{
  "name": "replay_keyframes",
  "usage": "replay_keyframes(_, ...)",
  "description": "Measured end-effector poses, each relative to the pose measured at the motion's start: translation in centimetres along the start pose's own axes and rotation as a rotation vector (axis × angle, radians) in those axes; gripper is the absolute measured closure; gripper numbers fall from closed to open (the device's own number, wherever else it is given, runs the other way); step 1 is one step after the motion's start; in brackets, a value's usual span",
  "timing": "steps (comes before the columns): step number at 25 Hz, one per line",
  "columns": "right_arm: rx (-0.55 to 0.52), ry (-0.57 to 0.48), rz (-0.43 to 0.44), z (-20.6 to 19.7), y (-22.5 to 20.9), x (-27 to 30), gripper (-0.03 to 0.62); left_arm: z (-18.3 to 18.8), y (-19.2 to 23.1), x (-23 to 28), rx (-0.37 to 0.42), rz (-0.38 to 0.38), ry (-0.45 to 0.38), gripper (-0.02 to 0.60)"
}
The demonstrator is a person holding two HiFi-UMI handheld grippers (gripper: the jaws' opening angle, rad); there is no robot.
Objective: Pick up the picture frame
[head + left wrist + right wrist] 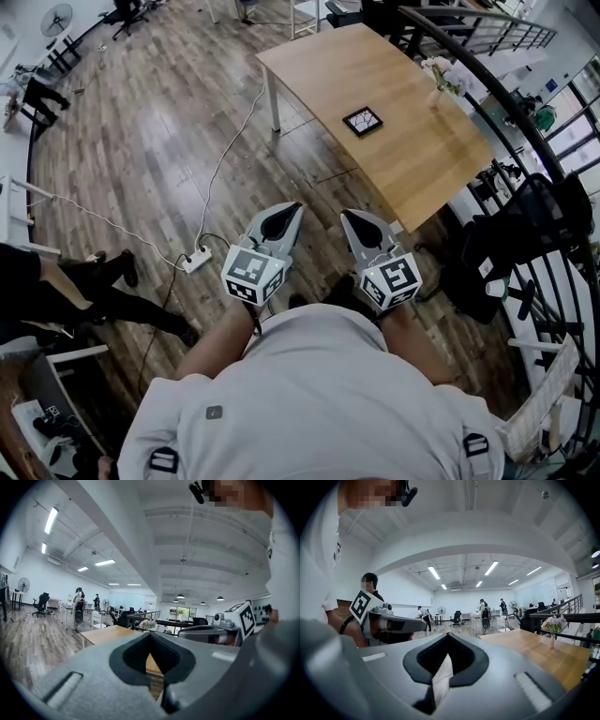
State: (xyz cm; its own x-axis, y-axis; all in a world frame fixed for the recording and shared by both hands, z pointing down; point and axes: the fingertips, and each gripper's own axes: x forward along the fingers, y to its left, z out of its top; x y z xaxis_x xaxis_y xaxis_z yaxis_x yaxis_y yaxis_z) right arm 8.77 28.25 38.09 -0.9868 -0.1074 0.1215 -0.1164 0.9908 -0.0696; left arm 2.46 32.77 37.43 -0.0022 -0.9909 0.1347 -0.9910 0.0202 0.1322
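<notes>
Head view: left gripper [293,206] and right gripper [347,215] closed, empty, well apart from black square picture frame [363,121] on wooden table [412,155].

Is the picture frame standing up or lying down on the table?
Lying down. The head view shows the picture frame flat on the wooden table, its whole dark front facing up.

No legible txt, nos. or brands anywhere. Only sign-like marks: b/w square code markers on cubes of left gripper [289,212] & right gripper [351,217], patterns, not letters. Patch [214,412] on shirt [319,394] back: too small to read. Picture frame [363,121] face: unreadable.
</notes>
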Motion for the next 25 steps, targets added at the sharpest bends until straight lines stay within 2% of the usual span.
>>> replay_keyframes(7, 0.016, -0.003, 0.033, 0.0, -1.2, 3.1, 0.585, 0.1, 3.0, 1.0, -0.009, 0.039, 0.005, 0.578)
replay_keyframes(13, 0.029, 0.001, 0.059, 0.1, -4.7, 7.2, 0.585, 0.1, 6.0, 4.4, -0.003, 0.051, 0.027, 0.578)
replay_keyframes(17, 0.034, 0.002, 0.053, 0.6, -8.9, 9.7, 0.585, 0.5, 8.1, 8.5, -0.009, 0.053, 0.035, 0.578)
replay_keyframes(25, 0.055, 0.016, 0.032, 1.0, -20.0, 13.1, 0.585, 2.5, 10.2, 21.0, -0.001, 0.010, 0.039, 0.578)
